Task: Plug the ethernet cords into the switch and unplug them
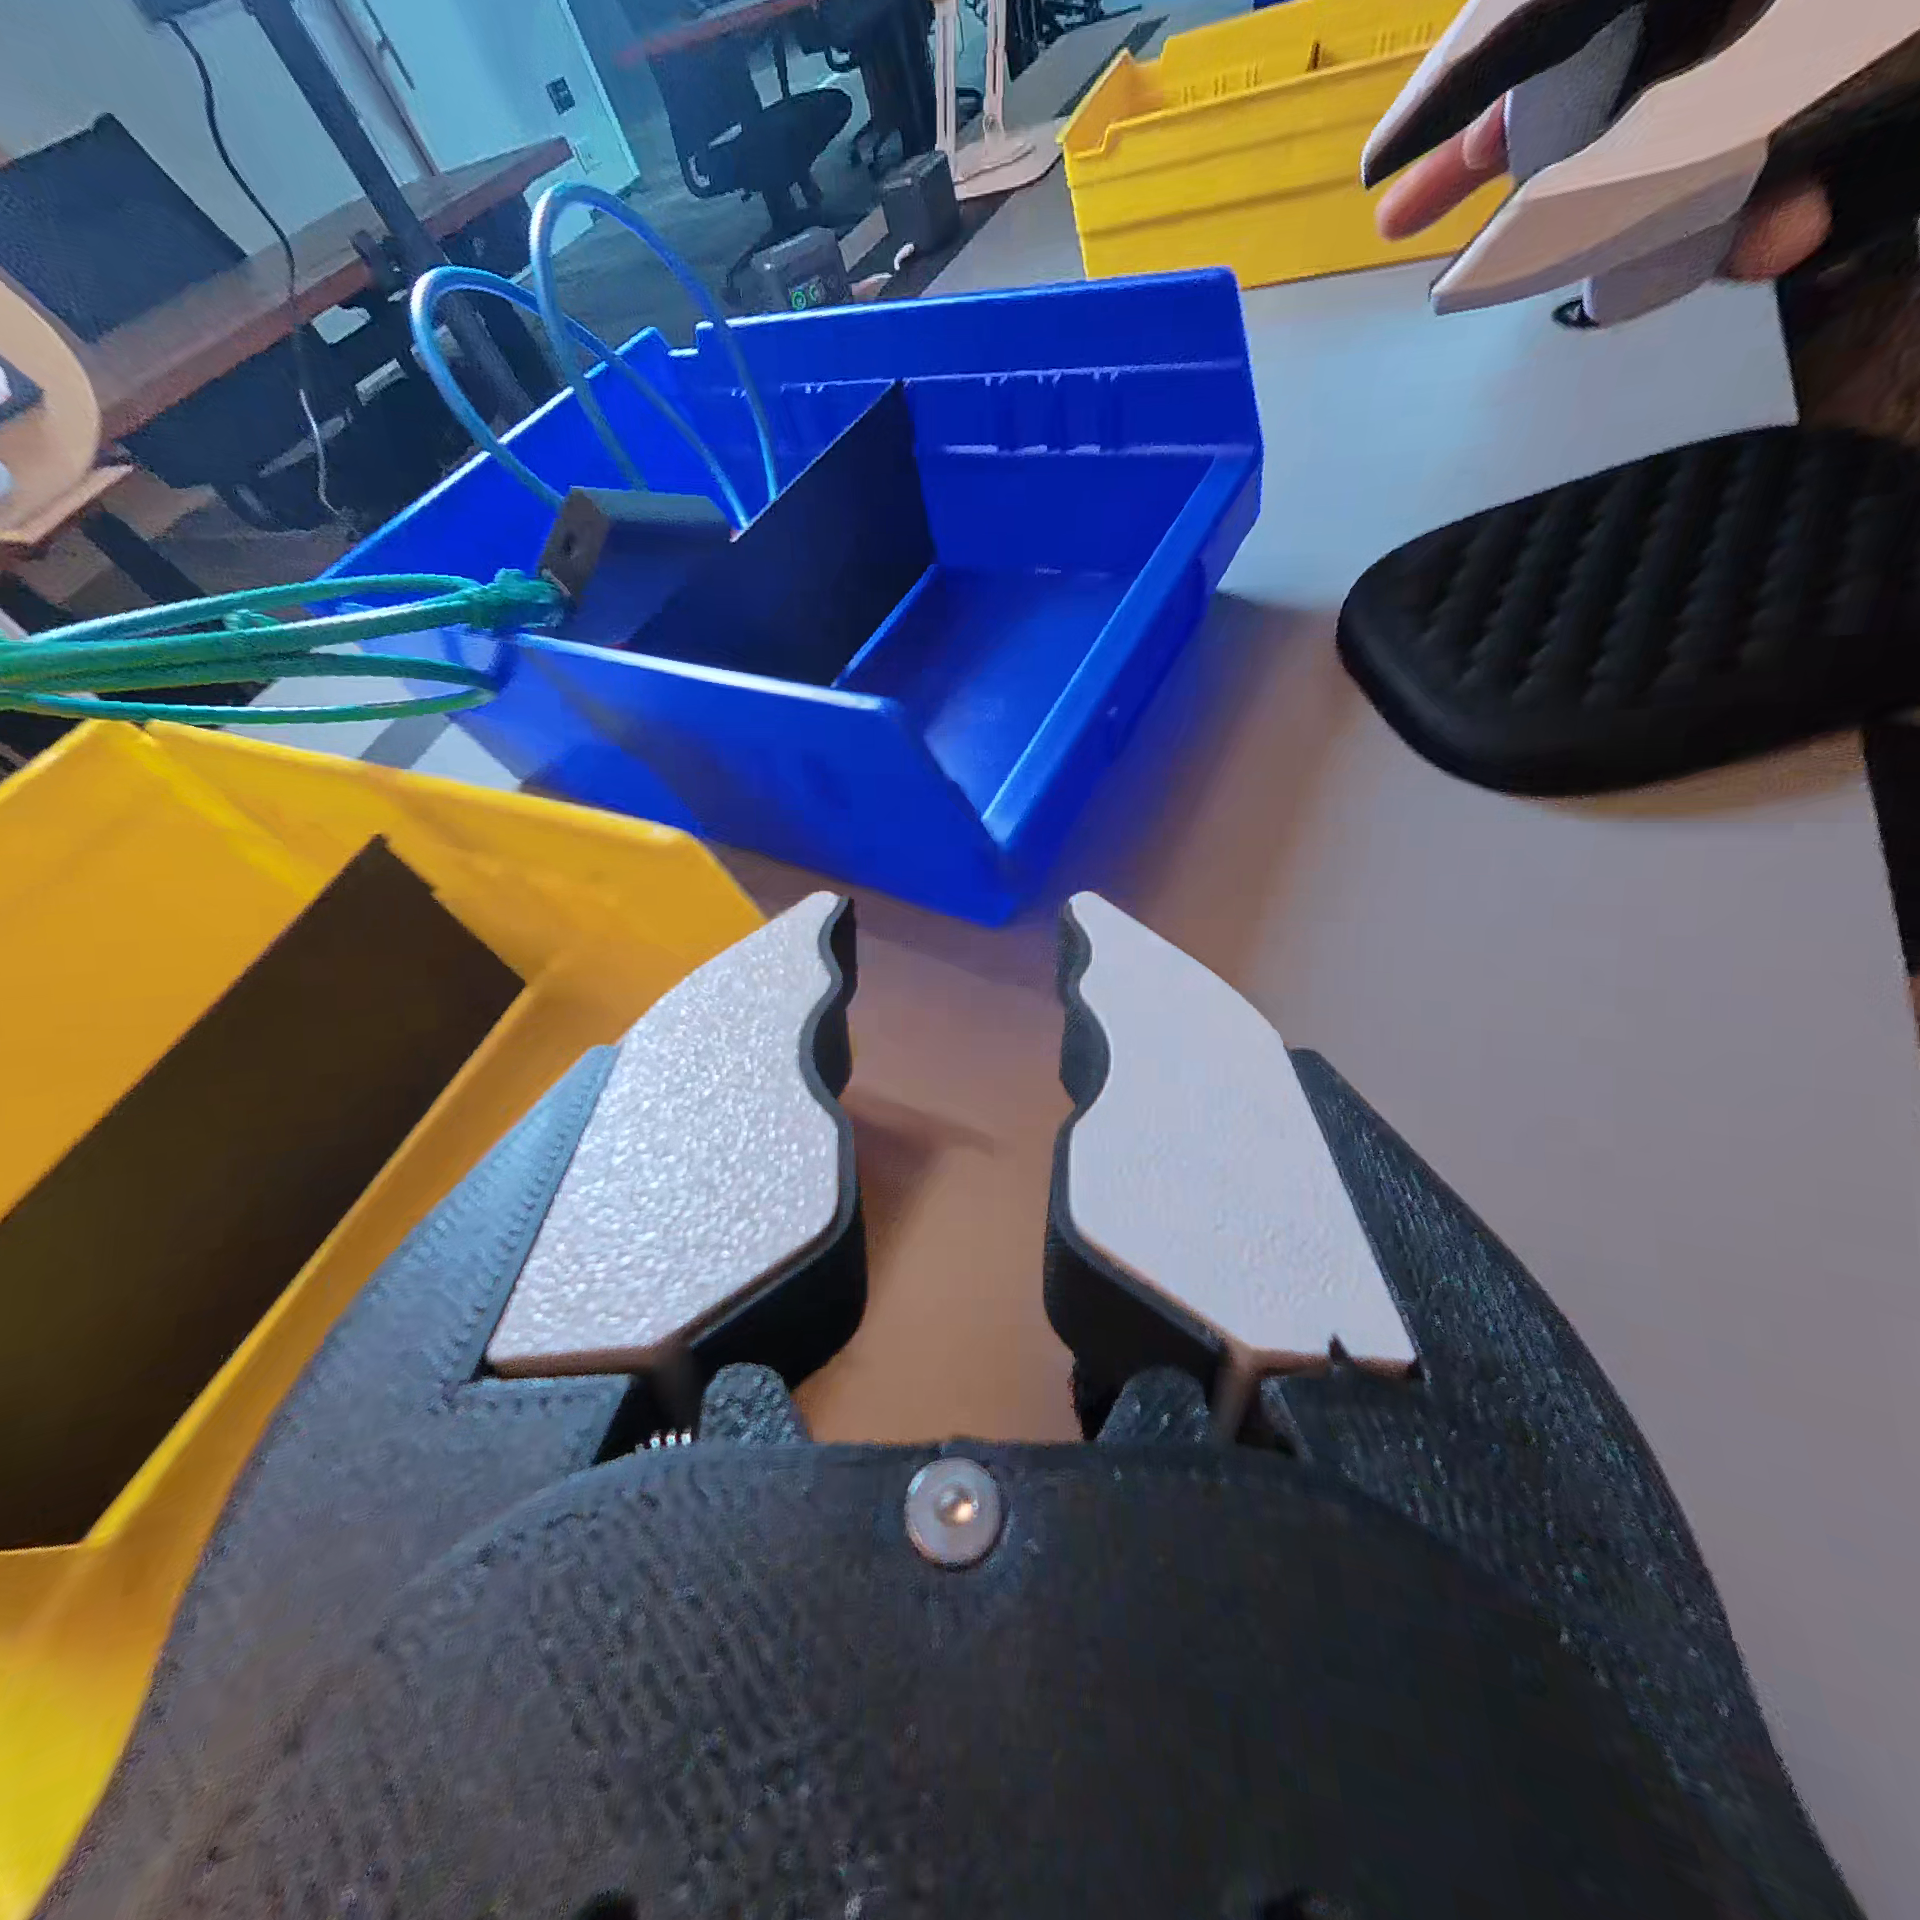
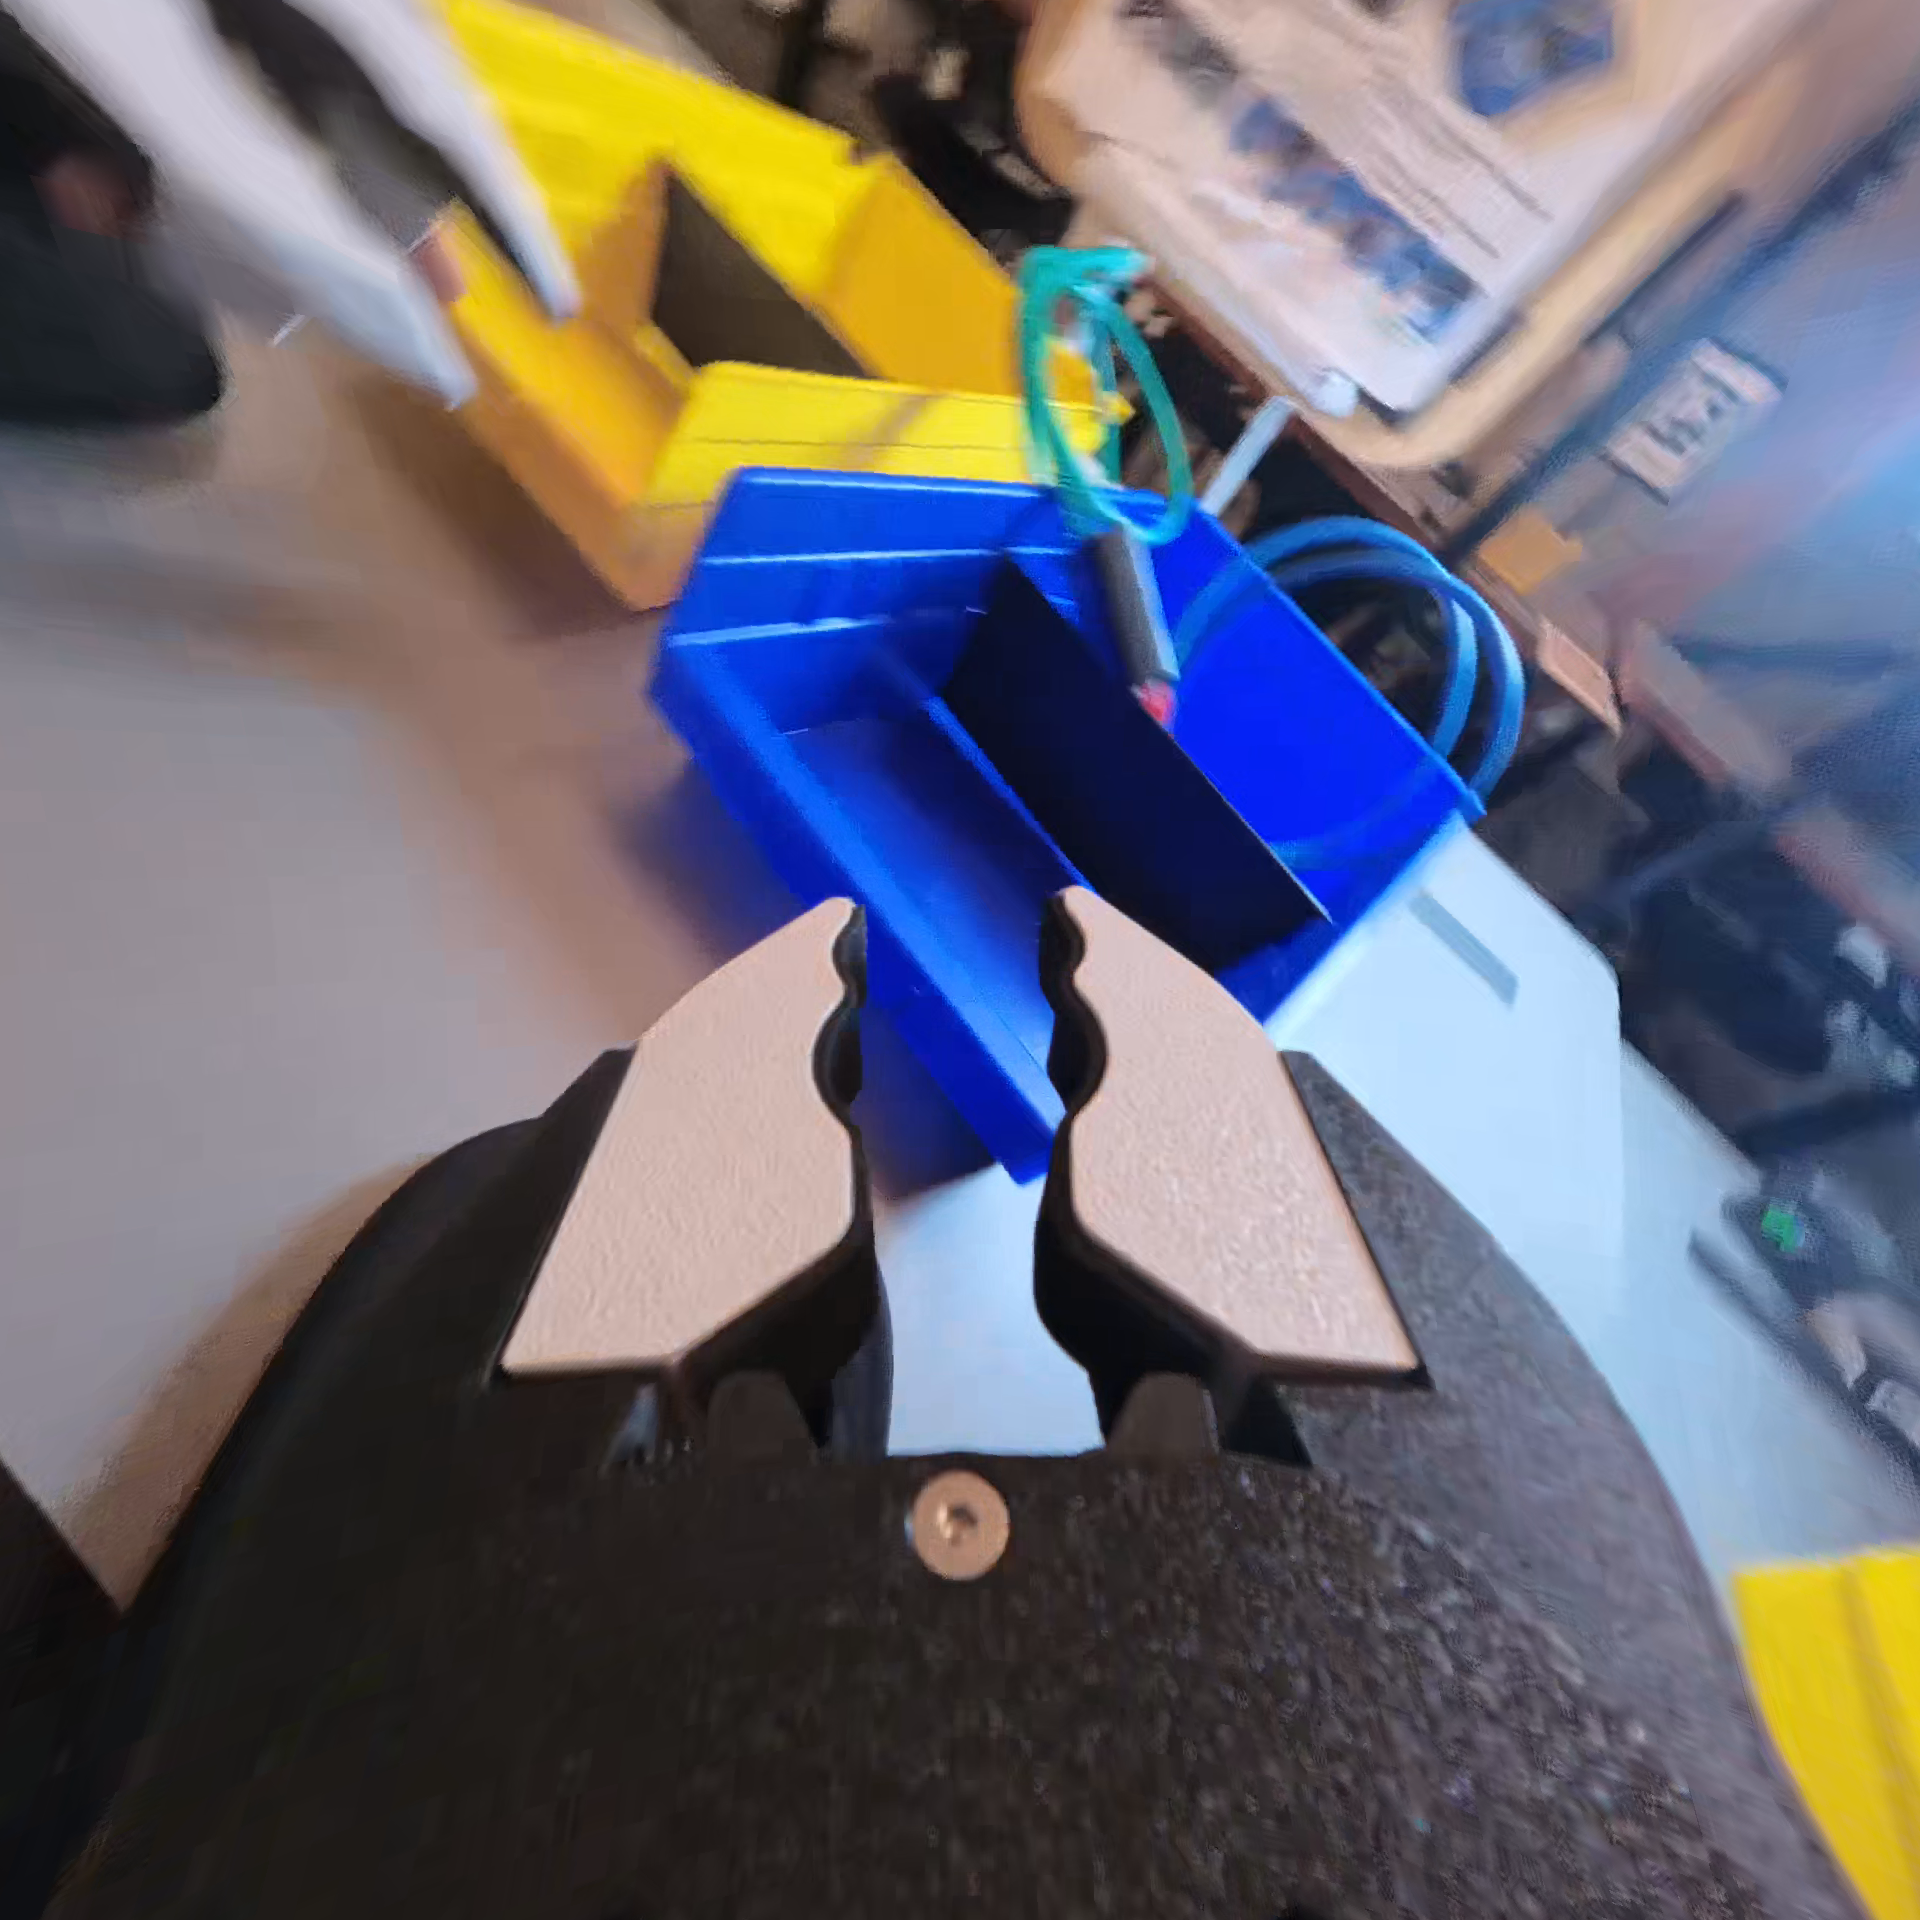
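A blue bin (image 1: 1039, 665) with a dark divider (image 1: 842, 540) stands on the grey table. In its far compartment a small dark switch (image 1: 613, 530) leans, with looped blue cords (image 1: 582, 343) and green cords (image 1: 260, 644) hanging out over the rim. My left gripper (image 1: 956, 925) is open and empty, just short of the bin's near corner. My right gripper (image 2: 951, 925) is open and empty above the bin's (image 2: 904, 852) near compartment. The right wrist view is blurred; it shows the switch (image 2: 1138, 613), green cords (image 2: 1091, 395) and blue cords (image 2: 1455, 644).
A yellow bin (image 1: 312, 935) with a dark insert sits at my left. Another yellow bin (image 1: 1226, 156) stands far back. A black textured pad (image 1: 1621, 613) lies at the right. The right gripper (image 1: 1590, 177) and a hand show top right. Desks and chairs stand beyond the table. About 20 cm separates my left fingertips from my right. The small dark switch (image 1: 613, 530) is about 20 cm from both grippers' fingertips. My right wrist view (image 2: 1104, 555) looks at it from another angle.
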Tool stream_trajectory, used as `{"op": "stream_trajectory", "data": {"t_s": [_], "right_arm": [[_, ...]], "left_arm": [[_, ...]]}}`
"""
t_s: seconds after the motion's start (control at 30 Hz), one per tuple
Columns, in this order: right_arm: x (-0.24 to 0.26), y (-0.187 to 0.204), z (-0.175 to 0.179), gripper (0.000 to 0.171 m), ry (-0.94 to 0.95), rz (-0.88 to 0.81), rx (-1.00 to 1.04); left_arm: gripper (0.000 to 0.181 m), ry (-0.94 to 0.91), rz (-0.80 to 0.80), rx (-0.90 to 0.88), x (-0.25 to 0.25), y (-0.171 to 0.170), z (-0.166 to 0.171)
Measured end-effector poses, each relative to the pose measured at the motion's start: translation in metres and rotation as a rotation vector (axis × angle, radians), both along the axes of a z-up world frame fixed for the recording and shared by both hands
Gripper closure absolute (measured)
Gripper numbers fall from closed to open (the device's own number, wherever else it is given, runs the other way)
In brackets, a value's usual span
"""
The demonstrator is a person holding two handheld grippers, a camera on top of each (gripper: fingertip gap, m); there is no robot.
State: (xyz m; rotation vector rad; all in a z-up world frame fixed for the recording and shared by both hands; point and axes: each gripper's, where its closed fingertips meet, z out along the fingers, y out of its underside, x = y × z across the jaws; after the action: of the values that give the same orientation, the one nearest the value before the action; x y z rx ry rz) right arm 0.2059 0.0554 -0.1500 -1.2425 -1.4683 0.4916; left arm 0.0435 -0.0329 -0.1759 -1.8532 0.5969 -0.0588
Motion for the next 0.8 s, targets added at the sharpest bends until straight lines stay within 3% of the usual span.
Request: {"op": "stream_trajectory", "data": {"t_s": [0.03, 0.13, 0.33, 0.4, 0.47, 0.57, 0.7, 0.8], "right_arm": [[0.011, 0.012, 0.001, 0.135, 0.063, -0.055, -0.067], [0.030, 0.043, -0.006, 0.125, 0.163, -0.170, -0.208], [-0.001, 0.100, -0.037, 0.115, 0.092, -0.279, -0.369], [-0.017, 0.106, -0.049, 0.123, 0.048, -0.269, -0.435], [-0.025, 0.116, -0.052, 0.138, 0.050, -0.316, -0.405], [-0.022, 0.122, -0.049, 0.148, 0.065, -0.373, -0.368], [0.002, 0.113, -0.023, 0.158, 0.148, -0.424, -0.281], [0.031, 0.090, 0.007, 0.158, 0.224, -0.441, -0.235]], "left_arm": [[0.144, -0.021, 0.011, -0.001, 0.006, 0.003, -0.002], [0.141, -0.044, 0.049, -0.029, 0.016, 0.019, -0.013], [0.136, -0.167, 0.192, -0.121, 0.020, 0.071, -0.037], [0.130, -0.203, 0.249, -0.106, 0.022, 0.083, -0.036], [0.147, -0.167, 0.319, -0.081, 0.015, 0.091, -0.036], [0.154, -0.160, 0.375, -0.041, 0.012, 0.096, -0.035], [0.156, 0.018, 0.333, 0.007, 0.036, 0.084, -0.030], [0.156, 0.031, 0.284, 0.098, 0.061, 0.066, -0.002]]}}
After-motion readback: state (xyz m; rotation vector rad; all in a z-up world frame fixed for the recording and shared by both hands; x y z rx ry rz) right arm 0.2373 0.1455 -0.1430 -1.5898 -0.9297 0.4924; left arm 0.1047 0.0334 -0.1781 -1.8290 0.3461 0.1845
